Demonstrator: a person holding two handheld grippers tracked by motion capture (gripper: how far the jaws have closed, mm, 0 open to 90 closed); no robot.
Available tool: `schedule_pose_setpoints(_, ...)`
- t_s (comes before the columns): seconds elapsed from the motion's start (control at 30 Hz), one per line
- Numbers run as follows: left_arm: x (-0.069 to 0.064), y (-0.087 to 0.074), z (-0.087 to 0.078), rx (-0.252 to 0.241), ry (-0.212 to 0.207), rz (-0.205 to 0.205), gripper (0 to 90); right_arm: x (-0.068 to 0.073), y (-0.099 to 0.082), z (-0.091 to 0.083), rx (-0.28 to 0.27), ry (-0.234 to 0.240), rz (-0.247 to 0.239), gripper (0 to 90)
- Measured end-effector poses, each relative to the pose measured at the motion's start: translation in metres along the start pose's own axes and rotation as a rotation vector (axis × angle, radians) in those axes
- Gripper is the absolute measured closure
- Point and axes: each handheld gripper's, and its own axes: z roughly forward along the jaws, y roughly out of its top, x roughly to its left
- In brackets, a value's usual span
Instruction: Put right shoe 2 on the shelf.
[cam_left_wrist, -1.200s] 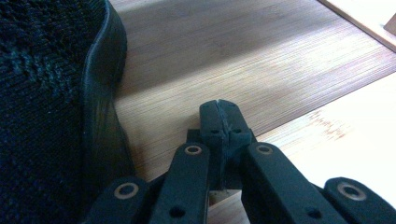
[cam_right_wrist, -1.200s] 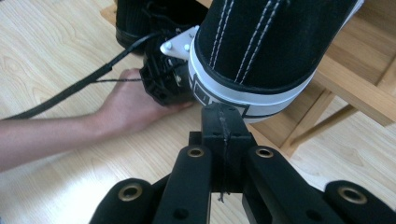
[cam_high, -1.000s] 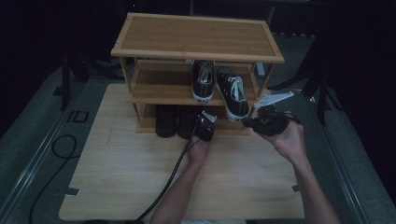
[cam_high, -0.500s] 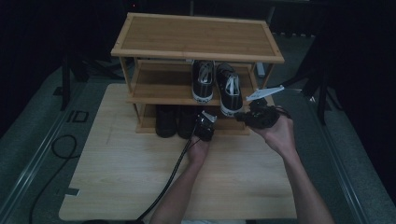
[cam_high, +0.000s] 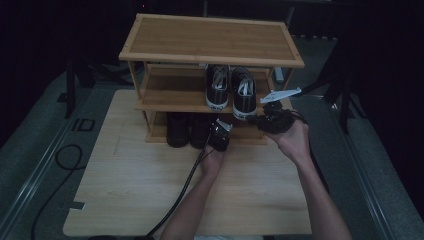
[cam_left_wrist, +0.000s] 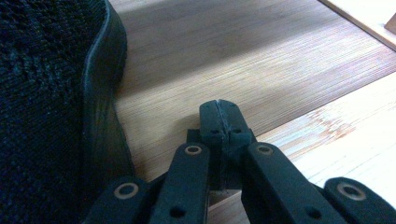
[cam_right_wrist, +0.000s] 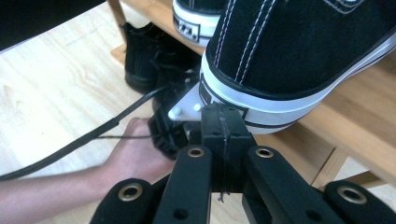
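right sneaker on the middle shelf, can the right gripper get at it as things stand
Probably yes. The right gripper sits just at the heel of the right sneaker, with nothing between them. Its fingers are shut, though, so it could push the heel but would need to open to grasp it.

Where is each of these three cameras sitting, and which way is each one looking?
High view: above the person's side, looking forward and down on the shoe rack; both forearms, left gripper and right gripper show.
Left gripper view: rides the left gripper, facing the rack's bottom shelf beside a black knit shoe; shut fingers show.
Right gripper view: rides the right gripper, at the heel of a black-and-white sneaker; the left hand shows.
Shared: that sneaker also appears from above.
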Motion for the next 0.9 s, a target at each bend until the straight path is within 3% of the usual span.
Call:
schedule_pose_setpoints(0.37,0.0006,-0.0001,-0.0002,0.002,-0.004,-0.001,90.0,0.0035,0.0051,0.0075,-0.024,0.008,-0.014,90.0)
schedule_pose_setpoints(0.7,0.0005,-0.0001,-0.0001,0.001,-0.003,-0.003,90.0,-0.0022,-0.0012,0.0034,0.000,-0.031,-0.019,90.0)
schedule_pose_setpoints(0.9,0.0003,-0.0001,-0.0001,0.000,-0.001,-0.002,90.0,0.0018,0.0017,0.0104,0.000,-0.026,-0.021,90.0)
